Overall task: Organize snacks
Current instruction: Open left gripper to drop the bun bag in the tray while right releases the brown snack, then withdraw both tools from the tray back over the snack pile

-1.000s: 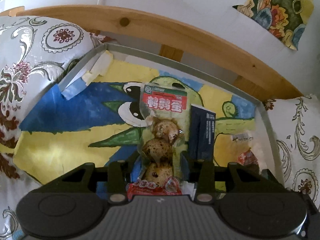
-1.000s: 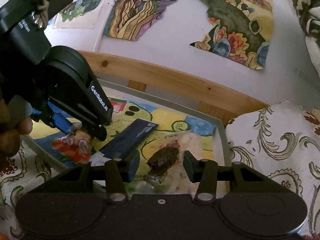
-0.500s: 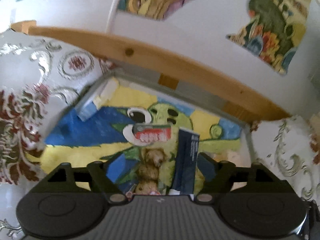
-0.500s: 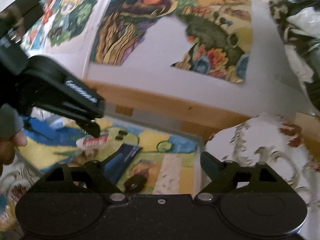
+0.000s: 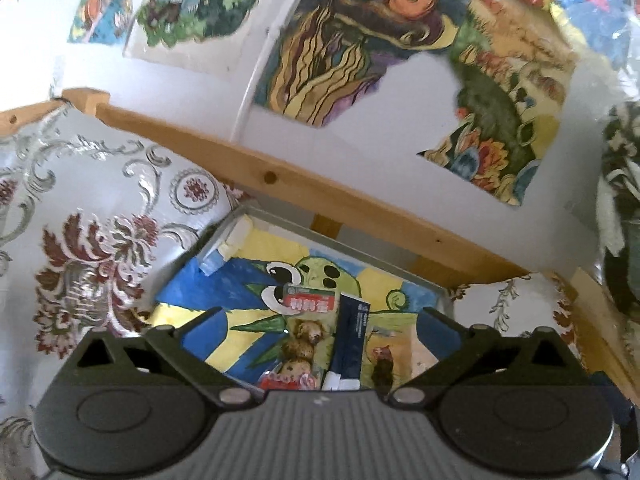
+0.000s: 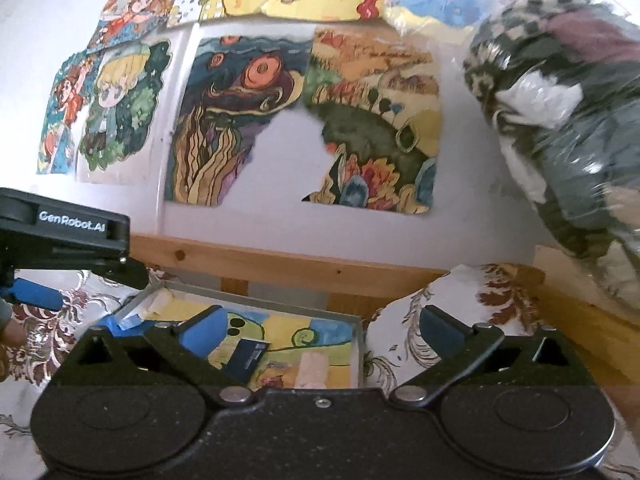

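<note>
In the left wrist view, the left gripper [image 5: 320, 318] is seen with its jaws spread wide and nothing between them. One second earlier the same jaws were narrow around the quail egg packet [image 5: 303, 338]; the packet has since been let go and now lies flat in the tray [image 5: 400, 276], ahead of the jaws and slightly left of their midline. The dark blue packet [image 5: 351, 334] lies just to the right of it, touching or nearly touching along its edge. A small dark snack [image 5: 383, 368] is seen further right, near the right jaw. The view has been pulled back and tilted up, so that the wooden rail [image 5: 280, 184] and the wall paintings [image 5: 360, 40] now fill the upper half. The near ends of both packets are cut off by the gripper body.

In the right wrist view, the right gripper [image 6: 320, 326] is also held with jaws wide and empty; a second ago they were narrow around the dark snack. The tray [image 6: 356, 322] is seen between and below the jaws, with the dark blue packet [image 6: 249, 358] close to the left jaw and a pale packet [image 6: 312, 370] nearer the midline. The dark snack is mostly hidden behind the gripper body here, and the quail egg packet cannot be made out. The left gripper [image 6: 80, 256] enters from the left edge, cut off. A plastic-wrapped bundle [image 6: 560, 120] is blurred at upper right.
</note>
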Tool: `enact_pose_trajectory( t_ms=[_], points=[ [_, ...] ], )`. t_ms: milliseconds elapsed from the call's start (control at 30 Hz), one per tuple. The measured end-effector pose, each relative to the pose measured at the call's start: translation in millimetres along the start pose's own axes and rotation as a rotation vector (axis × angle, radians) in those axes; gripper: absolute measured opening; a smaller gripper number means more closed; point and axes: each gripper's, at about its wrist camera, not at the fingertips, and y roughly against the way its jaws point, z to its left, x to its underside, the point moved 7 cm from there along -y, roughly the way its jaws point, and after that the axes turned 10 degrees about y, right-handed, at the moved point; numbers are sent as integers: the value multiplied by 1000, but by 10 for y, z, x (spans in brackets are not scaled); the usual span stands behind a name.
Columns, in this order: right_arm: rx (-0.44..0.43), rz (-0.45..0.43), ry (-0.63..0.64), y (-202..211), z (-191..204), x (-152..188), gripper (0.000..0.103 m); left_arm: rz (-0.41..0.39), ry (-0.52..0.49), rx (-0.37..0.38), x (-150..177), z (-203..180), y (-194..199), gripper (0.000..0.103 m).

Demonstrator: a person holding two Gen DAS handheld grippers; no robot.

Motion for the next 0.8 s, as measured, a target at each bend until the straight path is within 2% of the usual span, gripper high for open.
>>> enact_pose_trajectory(
  t_ms=[433,800],
  points=[
    [-7,-23,-19,785,64,16,102,-17,-105,15,273,46,699,103],
    [14,-53,-5,1394,217,241,102,-8,-30,13,551,403,1120,103]
  ],
)
